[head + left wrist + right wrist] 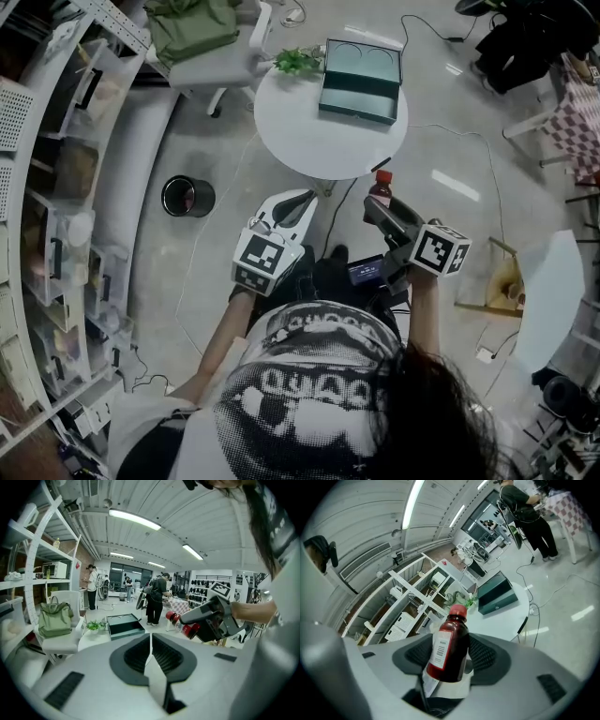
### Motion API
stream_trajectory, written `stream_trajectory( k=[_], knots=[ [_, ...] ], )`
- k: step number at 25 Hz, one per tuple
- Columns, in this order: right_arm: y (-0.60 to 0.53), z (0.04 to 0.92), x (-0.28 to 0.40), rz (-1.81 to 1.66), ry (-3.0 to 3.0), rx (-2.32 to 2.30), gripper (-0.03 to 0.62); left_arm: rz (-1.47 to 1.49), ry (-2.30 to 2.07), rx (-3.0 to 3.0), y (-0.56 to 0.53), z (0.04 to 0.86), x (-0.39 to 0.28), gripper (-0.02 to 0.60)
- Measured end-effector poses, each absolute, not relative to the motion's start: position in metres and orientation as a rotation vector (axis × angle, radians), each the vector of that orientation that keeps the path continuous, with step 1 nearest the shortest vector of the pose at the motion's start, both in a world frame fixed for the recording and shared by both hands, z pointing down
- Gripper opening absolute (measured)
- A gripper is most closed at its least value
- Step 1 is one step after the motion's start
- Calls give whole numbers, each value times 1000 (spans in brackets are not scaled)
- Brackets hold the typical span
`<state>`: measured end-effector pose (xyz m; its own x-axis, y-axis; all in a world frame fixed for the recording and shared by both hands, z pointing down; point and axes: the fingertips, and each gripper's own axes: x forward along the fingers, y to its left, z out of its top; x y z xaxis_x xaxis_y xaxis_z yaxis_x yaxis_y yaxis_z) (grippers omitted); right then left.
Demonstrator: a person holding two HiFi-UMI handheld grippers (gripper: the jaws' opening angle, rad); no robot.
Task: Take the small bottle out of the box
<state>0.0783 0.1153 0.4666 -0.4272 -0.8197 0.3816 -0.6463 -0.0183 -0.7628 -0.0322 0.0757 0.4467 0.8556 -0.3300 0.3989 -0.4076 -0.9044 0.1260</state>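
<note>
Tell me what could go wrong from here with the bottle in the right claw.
1. The small bottle leans sideways in the right claw, gripped low on its body; it could twist loose.
2. It is off the round table, over the floor, so a slip means a drop.
3. The left claw is shut and empty, giving no backup.

No wording can be read; the small bottle (pixel 449 648) carries a white label showing a barcode.
</note>
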Motion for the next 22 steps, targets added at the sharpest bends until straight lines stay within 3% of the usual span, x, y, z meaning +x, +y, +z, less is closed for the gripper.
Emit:
stream_trajectory(
  k=[22],
  knots=[
    [166, 472, 107, -1412, 2182, -1463, 239, 516, -714, 2810, 141, 432, -7, 21]
  ],
)
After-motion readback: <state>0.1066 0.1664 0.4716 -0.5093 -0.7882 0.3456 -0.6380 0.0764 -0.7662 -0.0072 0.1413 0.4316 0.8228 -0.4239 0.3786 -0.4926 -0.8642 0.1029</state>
